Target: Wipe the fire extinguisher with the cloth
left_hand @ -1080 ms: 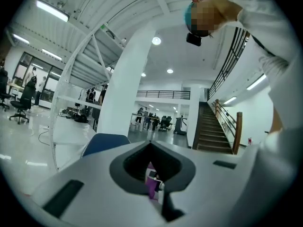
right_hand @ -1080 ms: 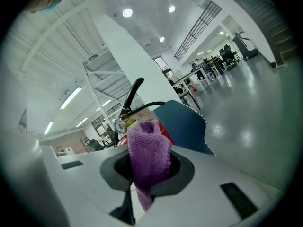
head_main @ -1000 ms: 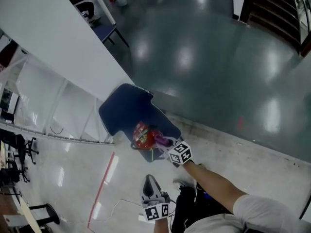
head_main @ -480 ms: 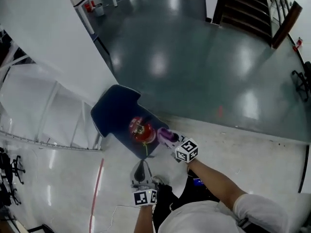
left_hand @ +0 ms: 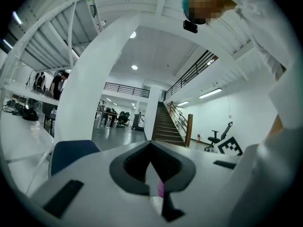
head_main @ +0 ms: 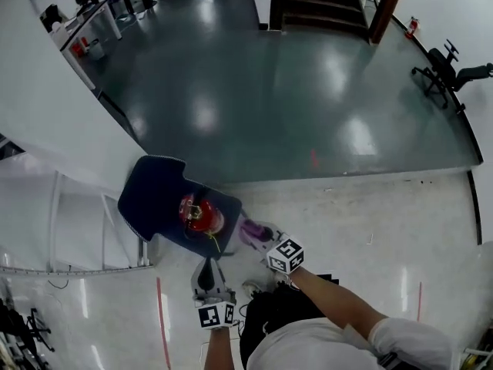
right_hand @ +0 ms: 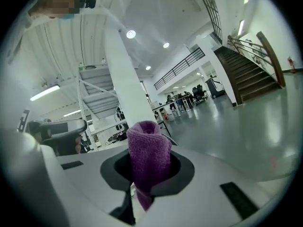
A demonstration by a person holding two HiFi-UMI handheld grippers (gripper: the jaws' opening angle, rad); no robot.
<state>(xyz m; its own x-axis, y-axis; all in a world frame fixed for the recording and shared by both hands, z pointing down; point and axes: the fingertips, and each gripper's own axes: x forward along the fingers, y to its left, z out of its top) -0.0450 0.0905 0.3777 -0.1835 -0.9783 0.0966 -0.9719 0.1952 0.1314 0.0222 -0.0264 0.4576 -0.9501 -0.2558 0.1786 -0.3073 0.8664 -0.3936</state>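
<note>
- dark blue chair [head_main: 158, 195]: just ahead of both hand-held grippers; its seat lifts the work off the floor, within easy reach.
- fire extinguisher [head_main: 199, 213]: red, on the chair seat, ahead and left of the right hand-held gripper, near but apart.
- left hand-held gripper [head_main: 209, 268]: jaws together, clamping nothing that i can make out, just behind the seat's near edge; probably free to steady the extinguisher.
- right hand-held gripper [head_main: 260, 237]: clamped on the cloth, aimed at the extinguisher.
- purple cloth [head_main: 251, 230]: bunched and standing out past the jaws, so fabric rather than the jaws would meet the cylinder; wiping seems not yet begun.
</note>
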